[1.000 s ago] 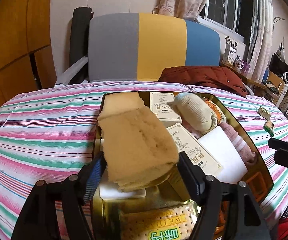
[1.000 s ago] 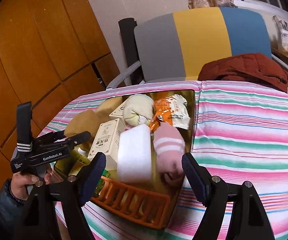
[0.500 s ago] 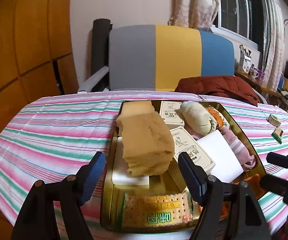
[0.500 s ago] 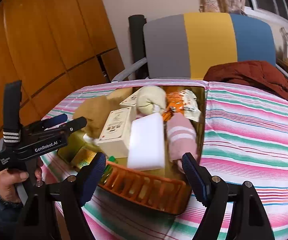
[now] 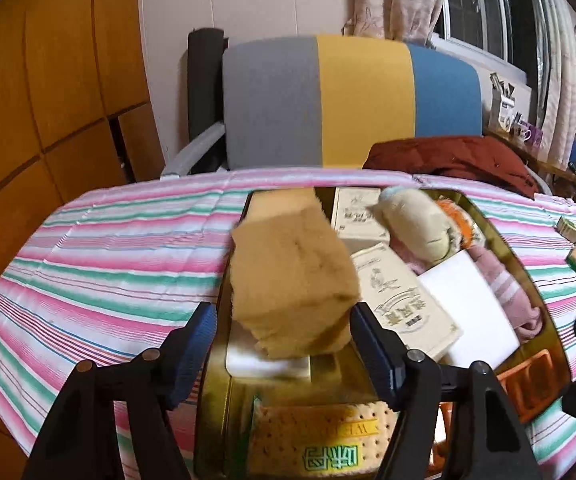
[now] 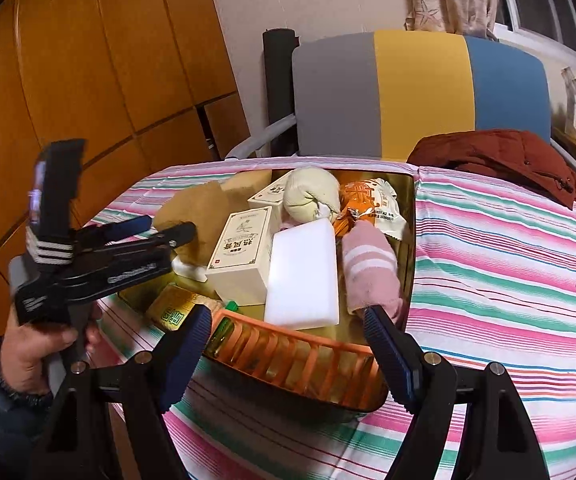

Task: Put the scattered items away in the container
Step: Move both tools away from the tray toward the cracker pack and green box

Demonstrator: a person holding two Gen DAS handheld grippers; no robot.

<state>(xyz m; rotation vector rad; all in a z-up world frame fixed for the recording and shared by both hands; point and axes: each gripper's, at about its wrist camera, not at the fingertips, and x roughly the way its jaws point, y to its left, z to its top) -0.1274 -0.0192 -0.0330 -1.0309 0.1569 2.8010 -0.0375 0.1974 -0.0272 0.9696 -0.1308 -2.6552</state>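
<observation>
The left gripper (image 5: 284, 344) now sits back from the tan sponge (image 5: 293, 276), which rests in the gold tin (image 5: 543, 312) just ahead of the jaws instead of between them. Its jaws are closing, with nothing pressed between the pads.

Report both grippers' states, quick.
Left gripper: open, jaws closing, tan sponge between them, not gripped.
Right gripper: open, holding nothing.
</observation>
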